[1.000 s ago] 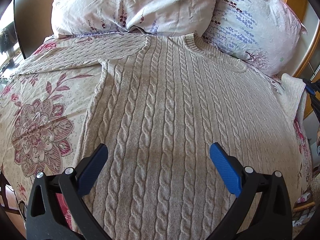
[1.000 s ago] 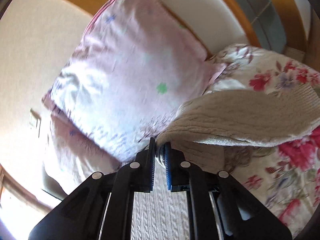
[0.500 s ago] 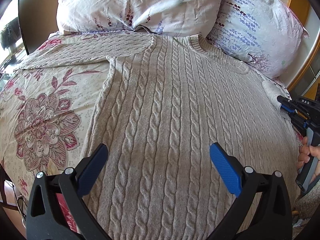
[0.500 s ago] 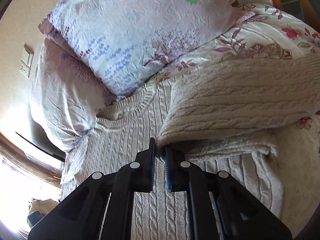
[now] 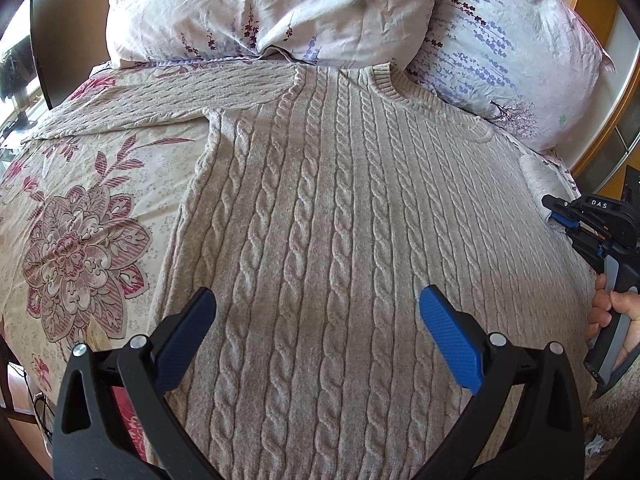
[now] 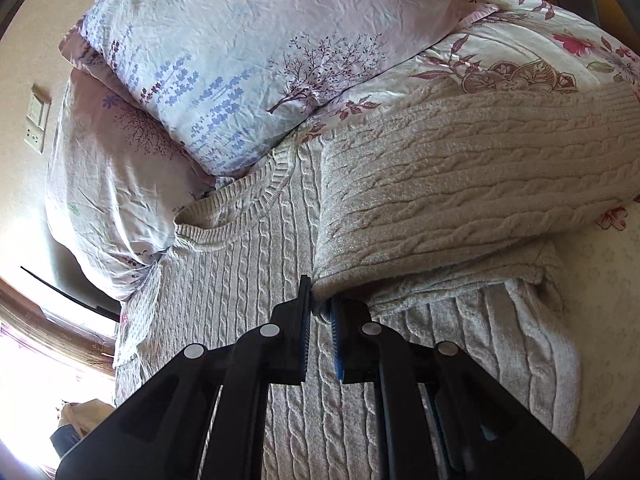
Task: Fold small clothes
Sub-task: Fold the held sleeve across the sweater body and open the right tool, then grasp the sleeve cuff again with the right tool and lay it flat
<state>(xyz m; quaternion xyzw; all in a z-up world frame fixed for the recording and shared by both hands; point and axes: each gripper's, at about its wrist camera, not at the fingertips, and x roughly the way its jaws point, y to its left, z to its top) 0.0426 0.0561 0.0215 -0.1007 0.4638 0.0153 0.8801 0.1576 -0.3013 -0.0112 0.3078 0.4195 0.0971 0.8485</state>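
Sweater (image 5: 332,216), a beige cable-knit, lay spread flat on the bed (image 5: 80,208), its neckline up against the two pillows (image 5: 280,8) and its body running down toward the left gripper's camera. The step in hand looked like folding the right sleeve (image 6: 472,184) in over the chest. The right gripper (image 6: 320,316) had its jaws pinched nearly together on the cuff end of that sleeve, a small bunch of knit caught between the pads, with the sleeve doubled back from the shoulder and lying across the side of the body. To do this well, the cuff would best be carried low and straight across so the fold line at the shoulder stayed parallel to the cables, then set down flat before the pinch was let go; a thick, stretchy knit like this would likely drag or bunch if it were lifted high or pulled hard. A rumpled edge under the folded sleeve, seen from the right wrist, probably wanted smoothing first. The left gripper (image 5: 316,316) hovered over the lower middle of the sweater with its jaws spread wide, holding nothing; whether its tips touched the knit could not be told. It seemed well placed to press the body down and keep it from sliding while the sleeve was laid. The left sleeve (image 5: 160,96) was stretched out sideways over the floral cover, not yet folded.
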